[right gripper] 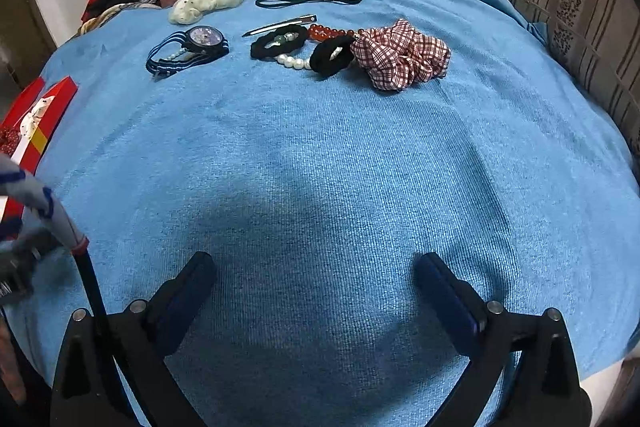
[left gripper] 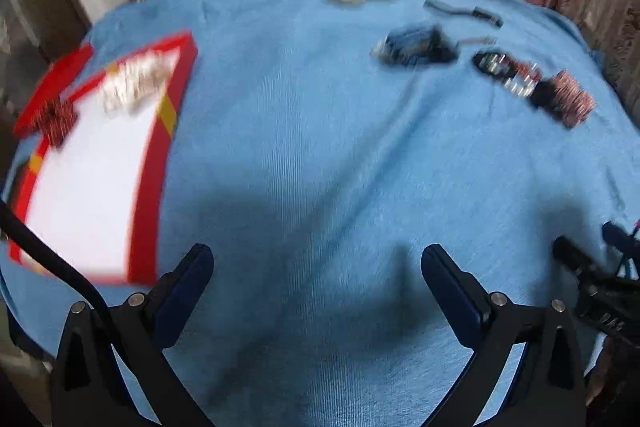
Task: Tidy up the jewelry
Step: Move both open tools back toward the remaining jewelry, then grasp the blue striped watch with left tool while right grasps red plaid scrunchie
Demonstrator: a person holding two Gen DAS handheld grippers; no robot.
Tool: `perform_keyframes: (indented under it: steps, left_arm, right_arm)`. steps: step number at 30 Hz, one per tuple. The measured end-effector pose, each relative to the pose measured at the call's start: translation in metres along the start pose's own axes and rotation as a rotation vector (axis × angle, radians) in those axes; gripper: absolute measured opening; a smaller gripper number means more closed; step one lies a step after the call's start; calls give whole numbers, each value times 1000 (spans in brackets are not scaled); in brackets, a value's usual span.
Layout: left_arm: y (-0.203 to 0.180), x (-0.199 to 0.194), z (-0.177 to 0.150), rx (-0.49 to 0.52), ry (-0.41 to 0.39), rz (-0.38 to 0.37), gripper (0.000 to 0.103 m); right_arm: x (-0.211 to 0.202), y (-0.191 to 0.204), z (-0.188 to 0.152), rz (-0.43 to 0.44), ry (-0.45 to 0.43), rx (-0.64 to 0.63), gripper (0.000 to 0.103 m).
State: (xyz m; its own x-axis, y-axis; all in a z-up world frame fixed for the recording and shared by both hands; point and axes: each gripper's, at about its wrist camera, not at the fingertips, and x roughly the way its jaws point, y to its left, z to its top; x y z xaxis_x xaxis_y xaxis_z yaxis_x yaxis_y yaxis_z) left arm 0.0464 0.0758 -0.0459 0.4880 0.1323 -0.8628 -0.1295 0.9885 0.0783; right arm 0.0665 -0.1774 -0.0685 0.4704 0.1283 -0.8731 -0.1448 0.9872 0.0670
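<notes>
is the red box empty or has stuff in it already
Not empty: the red box holds a whitish piece and a dark red beaded piece at its far end; the rest is bare white.

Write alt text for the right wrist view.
Open, empty tongs hover over a blue towel. At its far side lie a striped-band watch, black hair ties, beaded bracelets, a checked scrunchie and a white scrunchie; a red box sits at the left edge.

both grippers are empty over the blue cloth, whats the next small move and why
Probably ease the right gripper forward toward the checked scrunchie. Its jaws are open with nothing between them, the loose pieces lie at the far side of the cloth, and the red box on the left already holds a few items.
</notes>
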Motion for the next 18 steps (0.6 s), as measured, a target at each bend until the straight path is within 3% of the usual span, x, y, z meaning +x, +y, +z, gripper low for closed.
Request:
perform_keyframes:
  steps: [4,10,18]
  left_arm:
    - [-3,-19,36,52,-94,-49,103]
    - [-17,7,103,108,-84,-108,103]
    - [-55,50,149,251,-70,-196,93]
  right_arm:
    - [-15,-15,14,69,-37,47,80]
    - [-22,-62,54,76,-105,138,79]
    - [6,-90,101,101,-111,189,73]
